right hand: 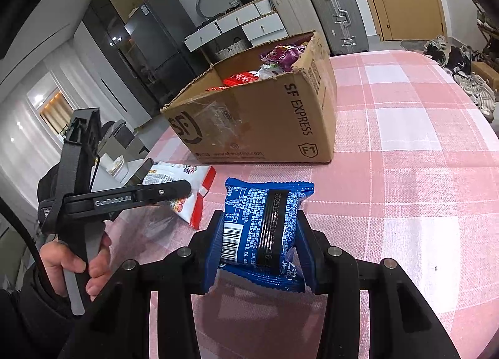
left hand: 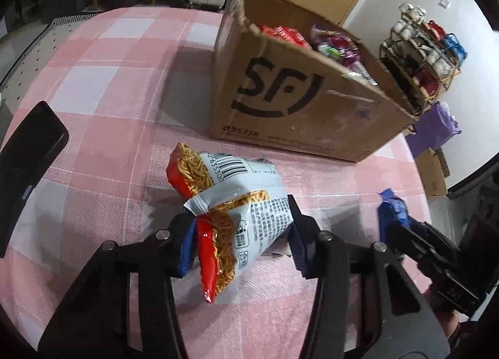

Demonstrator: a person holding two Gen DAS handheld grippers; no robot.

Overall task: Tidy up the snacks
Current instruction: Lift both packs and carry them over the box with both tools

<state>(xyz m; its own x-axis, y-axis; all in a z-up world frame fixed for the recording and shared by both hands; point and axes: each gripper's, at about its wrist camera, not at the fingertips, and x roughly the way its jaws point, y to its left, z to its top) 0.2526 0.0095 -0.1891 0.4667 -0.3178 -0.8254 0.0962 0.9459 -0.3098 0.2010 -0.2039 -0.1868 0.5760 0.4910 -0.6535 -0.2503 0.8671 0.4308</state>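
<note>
My left gripper [left hand: 241, 243] is shut on a red and white bag of noodle snack [left hand: 230, 203], its blue pads pressing both sides of the crumpled bag just above the pink checked tablecloth [left hand: 124, 84]. In the right wrist view my right gripper [right hand: 260, 249] is shut on a blue snack packet [right hand: 265, 218], its barcode side up. Beyond both stands an open brown cardboard box [left hand: 296, 103] [right hand: 265, 121] holding red and purple snack packs. The right gripper [left hand: 396, 218] with its blue packet [left hand: 391, 206] shows at the lower right of the left wrist view. The left gripper [right hand: 174, 190] and noodle bag [right hand: 184, 184] show left of the blue packet.
A dark phone [left hand: 28, 156] lies at the table's left edge. A person's hand [right hand: 78, 262] grips the left tool's handle. A shoe rack [left hand: 418, 56] and purple bag [left hand: 436, 128] stand past the table's right edge. Suitcases [right hand: 336, 12] and white drawers [right hand: 249, 25] stand behind the box.
</note>
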